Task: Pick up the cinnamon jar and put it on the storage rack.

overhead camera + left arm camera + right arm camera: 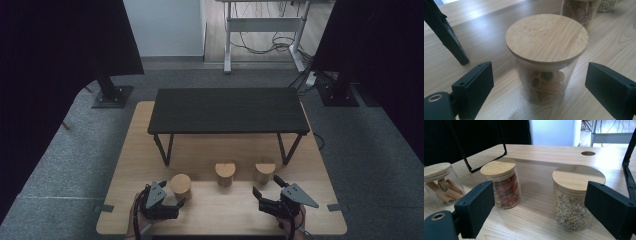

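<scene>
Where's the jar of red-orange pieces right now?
In the high view the red-filled jar is the middle one of three in the row before the black shelf, between the tube-pasta jar at left and the pale-grain jar at right.

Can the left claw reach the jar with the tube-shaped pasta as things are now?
Probably yes. The left claw is open, one jaw on each side of the pasta jar, with bare table in each gap. In the left gripper view nothing stands between them.
</scene>
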Demonstrator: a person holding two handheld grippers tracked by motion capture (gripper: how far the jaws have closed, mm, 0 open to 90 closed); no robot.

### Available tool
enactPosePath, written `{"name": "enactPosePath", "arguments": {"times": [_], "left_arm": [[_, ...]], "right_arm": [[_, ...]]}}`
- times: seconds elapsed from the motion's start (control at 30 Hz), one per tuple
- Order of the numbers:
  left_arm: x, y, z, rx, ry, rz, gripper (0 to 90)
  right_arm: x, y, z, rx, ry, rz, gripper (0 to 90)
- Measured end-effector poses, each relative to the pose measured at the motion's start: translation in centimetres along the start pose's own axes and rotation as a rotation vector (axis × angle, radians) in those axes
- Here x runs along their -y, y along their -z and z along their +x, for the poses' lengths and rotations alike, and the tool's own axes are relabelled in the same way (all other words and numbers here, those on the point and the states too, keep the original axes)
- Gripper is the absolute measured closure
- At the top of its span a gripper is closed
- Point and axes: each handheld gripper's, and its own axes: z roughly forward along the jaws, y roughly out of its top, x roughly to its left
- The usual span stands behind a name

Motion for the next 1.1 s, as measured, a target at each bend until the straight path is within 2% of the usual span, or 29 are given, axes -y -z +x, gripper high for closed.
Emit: {"name": "enactPosePath", "arguments": {"times": [0.33, 0.67, 0.87, 1.1], "left_arm": [[0.0, -1.0, 0.2, 0.021, 0.017, 0.001, 7.9], [-0.4, -2.2, -0.4, 0.026, 0.003, 0.004, 7.9], [-0.3, -2.8, -0.5, 0.002, 0.008, 0.007, 8.4], [-0.3, -3.2, -0.7, -0.008, 0.012, 0.001, 10.9]], "right_arm": [[0.1, -0.1, 0.0, 0.013, -0.002, 0.008, 8.9], [0.2, -0.2, 0.2, 0.013, 0.005, 0.015, 8.9], [0.2, -0.3, 0.4, 0.012, 0.010, 0.021, 8.9], [0.2, -0.3, 0.5, 0.012, 0.011, 0.022, 8.9]]}}
